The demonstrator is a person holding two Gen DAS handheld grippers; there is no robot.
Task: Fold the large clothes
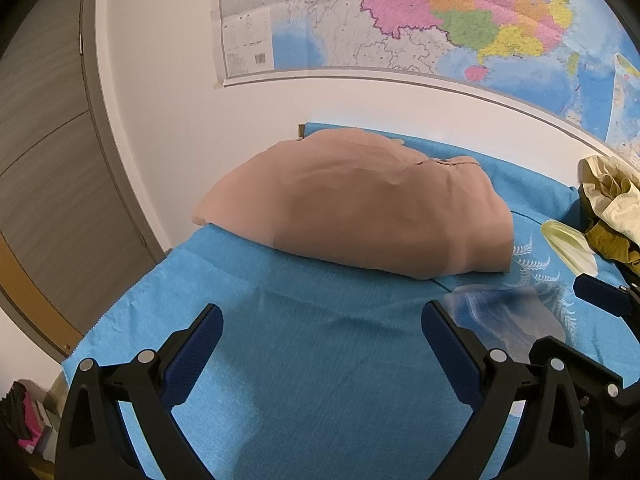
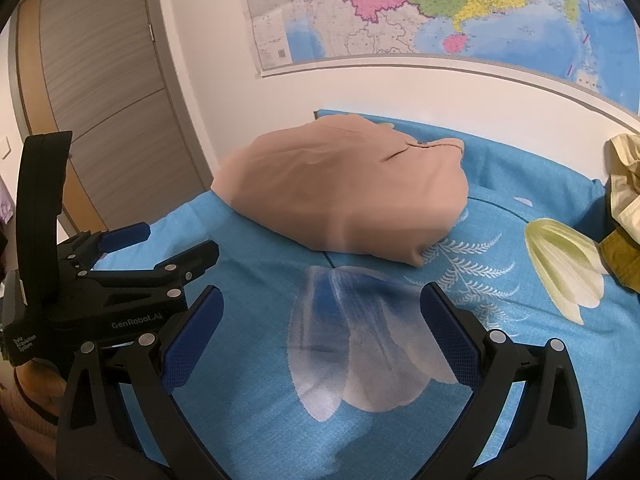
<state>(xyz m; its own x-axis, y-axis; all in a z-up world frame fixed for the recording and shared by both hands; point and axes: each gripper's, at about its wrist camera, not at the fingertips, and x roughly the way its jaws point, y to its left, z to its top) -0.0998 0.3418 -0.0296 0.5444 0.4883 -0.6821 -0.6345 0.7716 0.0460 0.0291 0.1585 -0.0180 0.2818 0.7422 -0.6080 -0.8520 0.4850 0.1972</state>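
A tan garment (image 1: pixel 360 204) lies folded into a thick bundle on the blue sheet (image 1: pixel 320 360), near the wall; it also shows in the right wrist view (image 2: pixel 348 192). My left gripper (image 1: pixel 322 320) is open and empty, held above the sheet in front of the bundle. It also shows in the right wrist view (image 2: pixel 160 240) at the left. My right gripper (image 2: pixel 320 304) is open and empty, in front of the bundle's right end. One of its fingertips (image 1: pixel 600 292) shows at the right edge of the left wrist view.
A heap of cream and olive clothes (image 1: pixel 612 208) lies at the right on the sheet, also in the right wrist view (image 2: pixel 624 208). A map (image 1: pixel 400 16) hangs on the white wall behind. A wooden door (image 1: pixel 52 160) stands at the left. The sheet's left edge (image 1: pixel 120 300) drops off.
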